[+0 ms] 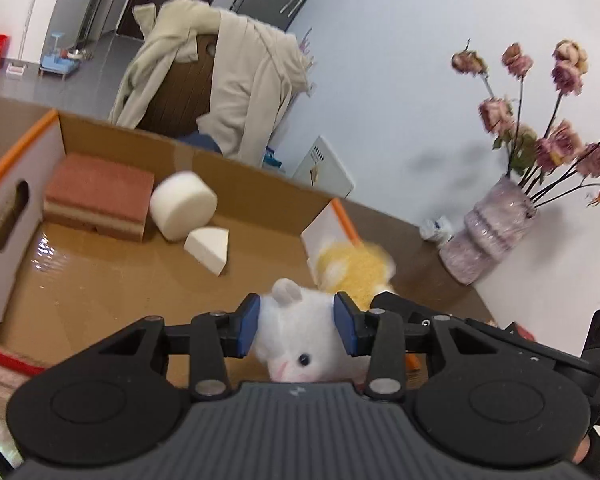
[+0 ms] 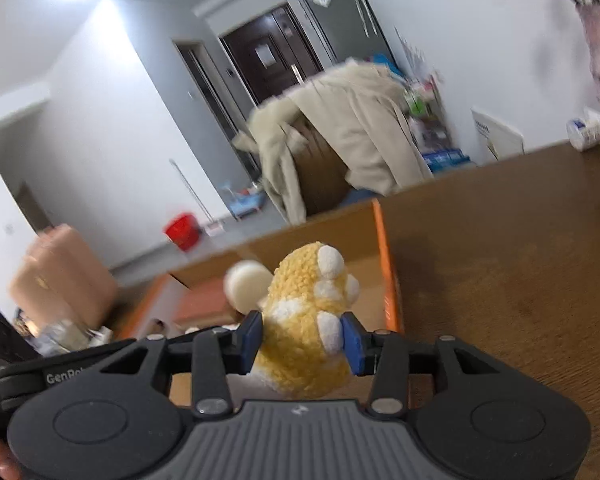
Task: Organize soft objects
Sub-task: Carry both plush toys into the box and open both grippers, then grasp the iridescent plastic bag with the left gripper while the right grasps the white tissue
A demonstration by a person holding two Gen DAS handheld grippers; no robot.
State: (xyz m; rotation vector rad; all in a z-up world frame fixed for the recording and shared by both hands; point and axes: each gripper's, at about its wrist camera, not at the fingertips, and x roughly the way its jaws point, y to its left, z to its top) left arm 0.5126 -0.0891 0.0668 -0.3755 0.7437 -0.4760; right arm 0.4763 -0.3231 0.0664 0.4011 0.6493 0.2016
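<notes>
My left tool [image 1: 296, 326] is clenched on a white plush animal [image 1: 296, 340], the blue pads pressing in on both sides of its head, low in the centre of the left wrist view. My right tool [image 2: 302, 338] is clenched the same way on a yellow plush toy [image 2: 308, 320] with white patches, at the lower centre of the right wrist view. Both toys hang just at the near right corner of the open cardboard box [image 1: 112, 276], the yellow one at its orange-edged flap [image 2: 388, 272].

As I judge it, the step in hand is dropping both plush toys into the box. To do it well I want each toy fully past the box wall and over bare floor before I let go, and low enough that it settles instead of bouncing out. Releasing one side at a time looks wiser, since the two tools sit close together and could knock each other.

Already inside, toward the upper left of the left wrist view, lie a pink layered sponge block [image 1: 100, 196], a round white foam cylinder [image 1: 182, 204] leaning beside it, and a white foam wedge [image 1: 208, 244] just in front. The middle and near floor of the box is free, so that is where I aim.

The upright flap is the main thing in the way. Off to the right a vase of dried roses [image 1: 488, 228] stands on the tabletop [image 2: 500, 260], well apart from the box.
</notes>
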